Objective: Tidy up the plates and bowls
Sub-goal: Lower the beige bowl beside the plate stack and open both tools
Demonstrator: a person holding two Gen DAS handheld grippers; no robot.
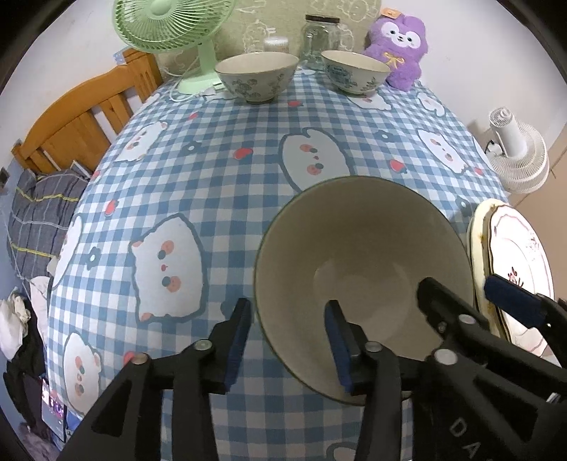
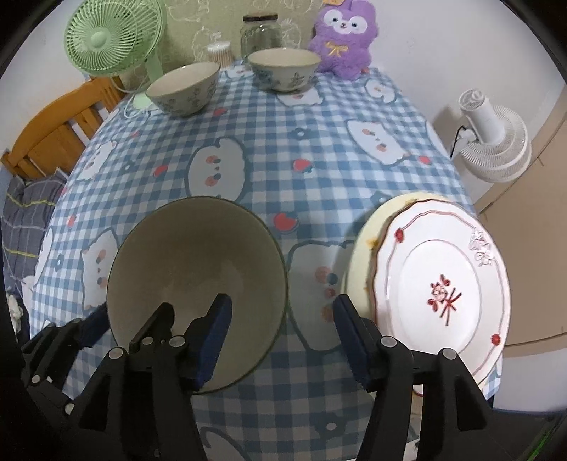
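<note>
Both grippers are low over the near edge of the checked tablecloth [image 1: 219, 184], side by side. The left gripper [image 1: 290, 340] has its jaws spread wide, straddling the near-left rim of the plain cream bowl [image 1: 358, 255]: one blue-padded finger sits outside the bowl's wall, the other is inside it. Neither pad is clearly pressing the rim, so this is an open straddle, not a grip. The bowl stands upright on the cloth at the near side of the table.

Over to the right gripper [image 2: 283, 337], and it is spread apart too. Its left finger reaches into the same bowl from the right side, its right finger hangs just in front of the plates, and bare cloth shows between the two pads. Nothing is held in it.

The plates are at the near-right corner: a white scalloped plate [image 2: 443, 283] with a red rim line and a red flower motif lies on top of a pale yellow plate [image 2: 361, 248], which peeks out on the left. The stack sits just beside the cream bowl, with a strip of cloth between them.

At the far end two patterned bowls are well apart from the action: the left floral bowl [image 1: 257, 76] near the green desk fan [image 1: 173, 25], and the right floral bowl [image 1: 354, 71] just in front of the purple plush toy [image 1: 397, 46]. A glass jar [image 1: 320, 39] stands behind them, between the two.
</note>
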